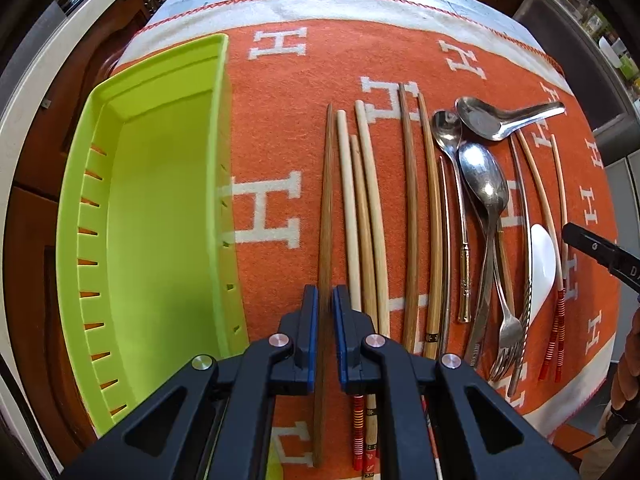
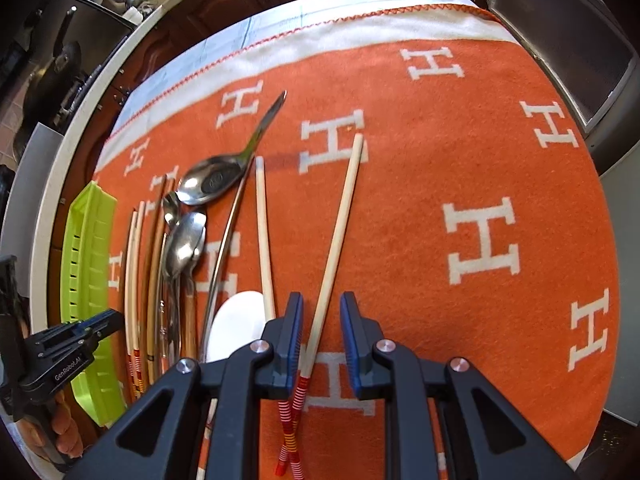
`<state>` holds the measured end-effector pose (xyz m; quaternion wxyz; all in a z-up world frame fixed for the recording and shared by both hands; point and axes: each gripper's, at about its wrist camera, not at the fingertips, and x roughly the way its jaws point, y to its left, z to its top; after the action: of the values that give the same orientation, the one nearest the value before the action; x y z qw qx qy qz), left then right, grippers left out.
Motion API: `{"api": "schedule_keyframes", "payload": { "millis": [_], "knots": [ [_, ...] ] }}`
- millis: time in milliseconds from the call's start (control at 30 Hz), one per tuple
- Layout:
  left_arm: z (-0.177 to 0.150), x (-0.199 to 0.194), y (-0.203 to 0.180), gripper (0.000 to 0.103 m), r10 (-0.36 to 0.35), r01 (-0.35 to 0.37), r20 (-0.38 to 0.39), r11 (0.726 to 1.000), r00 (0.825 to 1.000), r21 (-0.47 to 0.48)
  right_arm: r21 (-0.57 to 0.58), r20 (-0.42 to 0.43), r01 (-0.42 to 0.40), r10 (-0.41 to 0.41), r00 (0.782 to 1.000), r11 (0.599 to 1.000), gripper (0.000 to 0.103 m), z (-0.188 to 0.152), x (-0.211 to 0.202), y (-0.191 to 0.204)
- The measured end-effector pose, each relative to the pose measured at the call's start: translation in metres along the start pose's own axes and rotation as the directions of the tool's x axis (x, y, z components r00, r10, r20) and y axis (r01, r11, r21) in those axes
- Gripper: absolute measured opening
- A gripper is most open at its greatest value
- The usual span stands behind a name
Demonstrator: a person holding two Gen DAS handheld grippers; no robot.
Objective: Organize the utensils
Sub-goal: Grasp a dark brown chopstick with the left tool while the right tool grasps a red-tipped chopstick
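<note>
Chopstick, long and brown, runs toward 12 o'clock, pinched between the left gripper fingers. Green tray sits at 9 o'clock. Right gripper is spread around a pale chopstick.

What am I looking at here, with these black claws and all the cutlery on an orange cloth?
There is no robot here: a person holds a hand-held claw in each hand, and each claw carries a camera looking out along its two fingers. One picture comes from the left claw, the other from the right claw. Both look down on an orange cloth spread with chopsticks, metal spoons, a fork and a white spoon. A green tray stands at the left edge. The left claw is closed on a brown chopstick. The right claw is open around a pale chopstick.
</note>
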<state>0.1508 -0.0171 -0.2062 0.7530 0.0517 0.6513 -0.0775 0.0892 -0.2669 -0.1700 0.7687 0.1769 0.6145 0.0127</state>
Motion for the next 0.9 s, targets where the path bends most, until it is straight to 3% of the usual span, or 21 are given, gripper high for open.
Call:
{"api": "schedule_keyframes", "payload": {
  "millis": [200,433,533,667,733,900],
  "knots": [
    [0.005,0.000,-0.014,0.007,0.018,-0.018,0.015,1.000,1.000,0.015,-0.041,0.006,-0.054,0.055,0.998,0.998,0.019,-0.005,-0.009,0.013],
    [-0.005,-0.006,-0.013,0.007,0.023,-0.024,0.041,0.999,0.999,0.025,-0.012,-0.017,-0.075,0.075,0.997,0.997,0.019,0.005,0.010,0.018],
    [-0.011,-0.010,-0.012,0.007,0.024,-0.025,0.057,1.000,0.998,0.018,-0.036,0.006,-0.043,0.043,0.999,0.998,0.015,0.009,0.012,0.025],
    [-0.015,-0.014,-0.011,0.005,0.016,-0.015,0.071,1.000,0.997,-0.008,-0.128,0.041,0.077,-0.072,0.997,0.989,0.006,0.010,0.016,0.044],
    [-0.017,-0.015,-0.008,0.004,-0.002,0.004,0.070,1.000,0.998,-0.021,-0.140,0.050,0.098,-0.092,0.994,0.985,0.006,0.011,0.016,0.047],
    [-0.022,-0.025,-0.006,0.004,-0.022,0.025,0.081,0.999,0.996,-0.034,-0.082,0.029,0.014,-0.012,1.000,0.997,0.005,0.007,0.006,0.035]
  ]
}}
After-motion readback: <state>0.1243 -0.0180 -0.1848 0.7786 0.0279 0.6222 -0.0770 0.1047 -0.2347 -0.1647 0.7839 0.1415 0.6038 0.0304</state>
